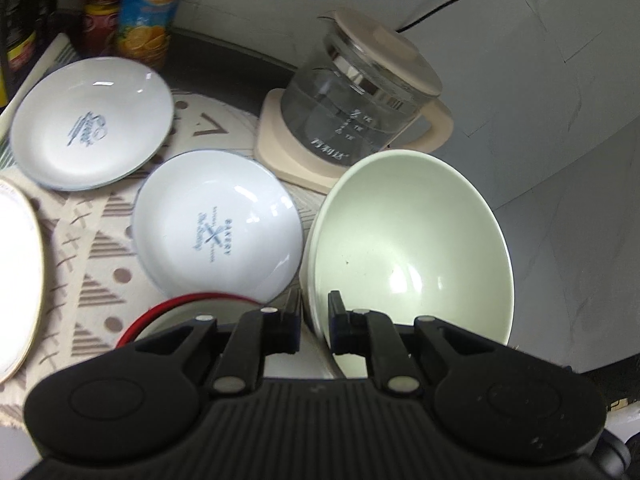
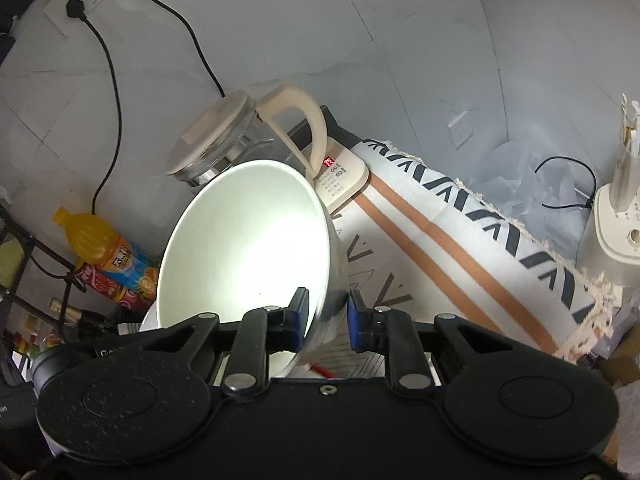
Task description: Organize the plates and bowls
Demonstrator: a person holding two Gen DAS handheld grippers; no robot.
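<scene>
Patterned cloth [image 1: 80, 240] covered the table; both the left gripper [image 1: 314, 320] and right gripper [image 2: 328, 320] pinched the tilted pale bowl [image 1: 408, 248] by its rim, beside two white plates [image 1: 218, 222]

The left claw [image 1: 314, 322] is matte black plastic, with a ribbed body between two rounded housings, each marked by a faint raised disc. Two black linkage bars run forward on each side, pinned with flat silver rivets. Its fingers [image 1: 294, 320] look edged in dark blue, though the light is poor. The right claw [image 2: 328, 322] has the same build, with brighter blue pads [image 2: 356, 320] and a small silver screw at mid-body.
</scene>
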